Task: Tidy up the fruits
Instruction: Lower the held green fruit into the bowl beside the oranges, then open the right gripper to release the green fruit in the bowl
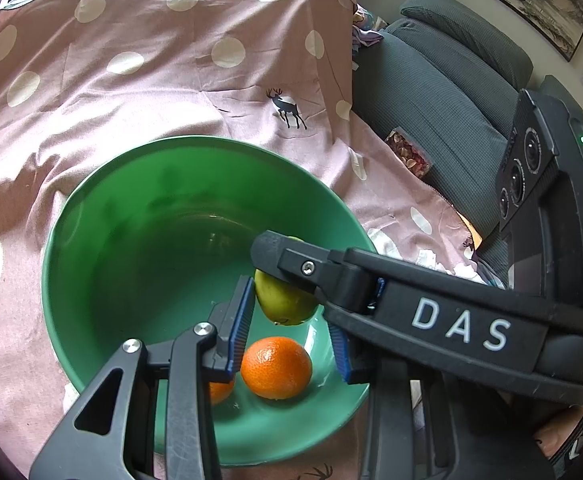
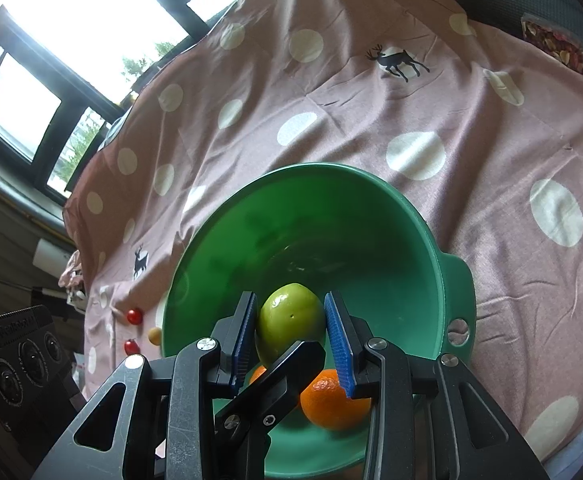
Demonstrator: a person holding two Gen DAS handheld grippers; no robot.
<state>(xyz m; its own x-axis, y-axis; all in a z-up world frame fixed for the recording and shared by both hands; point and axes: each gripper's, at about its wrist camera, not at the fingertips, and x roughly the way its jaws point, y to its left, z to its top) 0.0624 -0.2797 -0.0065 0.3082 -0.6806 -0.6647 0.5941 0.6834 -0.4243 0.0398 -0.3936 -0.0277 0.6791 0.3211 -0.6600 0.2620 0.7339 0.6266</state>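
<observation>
Blue-padded right gripper [image 2: 291, 336] clamped the green fruit [image 2: 289, 322] inside the green bowl [image 2: 457, 280]; left gripper [image 1: 291, 338] stood apart over an orange [image 1: 276, 367], jaws empty. Bowl's far half lay bare. Beyond the rim, spotted cloth [image 2: 411, 92] ran clear.

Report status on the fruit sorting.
Right tongs shut on green fruit over bowl. Left tongs open above orange. Tongs crossing each other.

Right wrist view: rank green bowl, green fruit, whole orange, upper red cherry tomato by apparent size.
1. green bowl, by far the largest.
2. green fruit and orange: too alike to rank; a claw finger covers part of each, and the orange is nearer the camera.
3. red cherry tomato, smallest.
</observation>
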